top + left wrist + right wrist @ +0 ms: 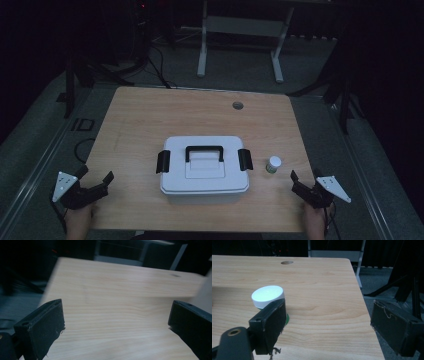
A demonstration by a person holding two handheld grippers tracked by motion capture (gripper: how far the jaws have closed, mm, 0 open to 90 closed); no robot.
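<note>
Two grippers sit at the near corners of the table [150, 115], one in each of the person's hands. At about 8 o'clock from the table's middle in the high view, the left gripper [96, 181] hovers over the near left corner, pointing toward 2 o'clock; its jaws stand wide apart with nothing between them, and its own view shows bare wood between the two black jaws. In the middle of the table stands a white box [204, 170] with a black handle [204, 151] on its lid and a black latch [163, 161] at each end, the lid on. Just beside the box, at 3 o'clock from it, stands a small bottle [273, 164] with a white cap, upright and apart from the box. At about 4 o'clock from the table's middle, the right gripper [303, 181] is at the near right edge, pointing toward 11 o'clock, jaws wide and empty. In the right gripper view the bottle [268, 297] stands near, behind the left jaw and outside the gap.
</note>
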